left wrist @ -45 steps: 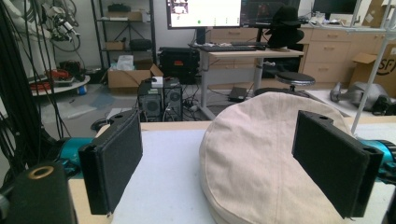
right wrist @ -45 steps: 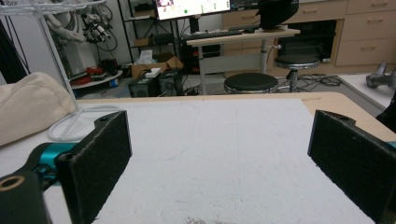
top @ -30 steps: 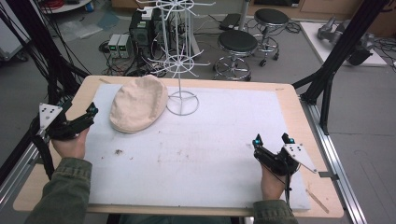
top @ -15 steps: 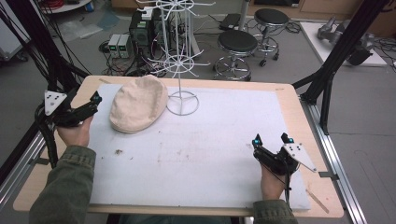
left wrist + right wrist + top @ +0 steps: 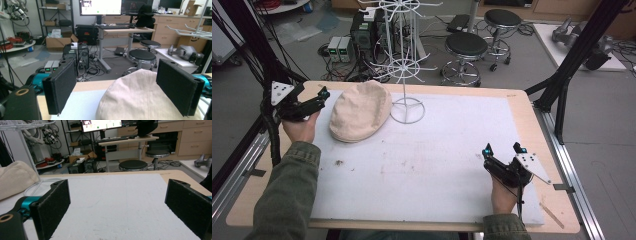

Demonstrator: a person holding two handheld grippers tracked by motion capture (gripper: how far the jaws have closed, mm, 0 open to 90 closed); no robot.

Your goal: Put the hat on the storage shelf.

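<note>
Left gripper (image 5: 314, 100) is hovering just left of the cap (image 5: 360, 111), jaws spread wide to straddle it for a grab, cap lying beside the wire rack (image 5: 407, 75), right gripper (image 5: 503, 151) idling released, well apart.

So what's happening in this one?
A person holds a gripper in each hand at a table. The left gripper is open and aimed at the beige cap, jaws either side of it but not gripping. The right gripper rests open over the white mat. A wire rack stands beside the cap.
</note>
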